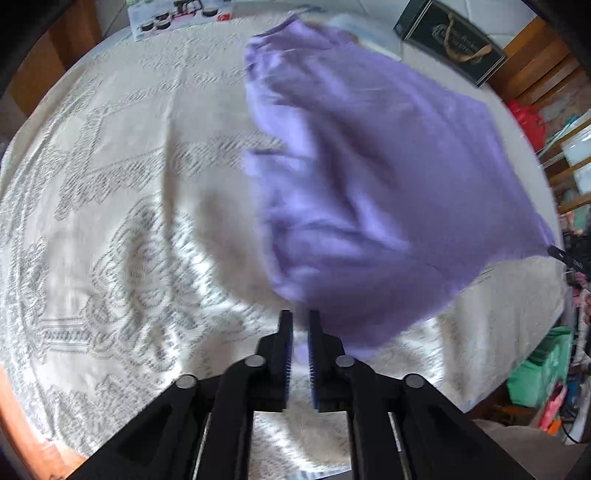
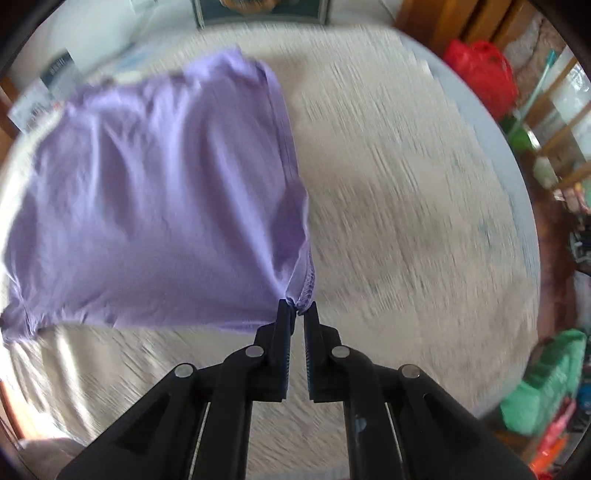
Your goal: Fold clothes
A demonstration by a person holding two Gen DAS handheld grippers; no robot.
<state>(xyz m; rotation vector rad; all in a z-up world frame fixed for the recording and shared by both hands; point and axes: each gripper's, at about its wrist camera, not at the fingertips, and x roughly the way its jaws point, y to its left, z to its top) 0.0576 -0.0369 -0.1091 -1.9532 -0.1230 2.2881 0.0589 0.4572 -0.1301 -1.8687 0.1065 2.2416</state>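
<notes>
A lilac garment (image 1: 369, 177) hangs stretched in the air above a bed with a cream patterned bedspread (image 1: 110, 184). My left gripper (image 1: 300, 314) is shut on one corner of the garment, which spreads away to the right. My right gripper (image 2: 298, 308) is shut on the opposite corner, and the garment (image 2: 155, 192) spreads away to the left. The tip of the right gripper shows at the far right of the left wrist view (image 1: 565, 256). Both views are blurred by motion.
A dark box (image 1: 450, 40) and a printed flyer (image 1: 177, 16) lie at the bed's far end. A red bag (image 2: 480, 74), a green bag (image 2: 546, 384) and wooden shelving (image 2: 554, 122) stand beside the bed on the right.
</notes>
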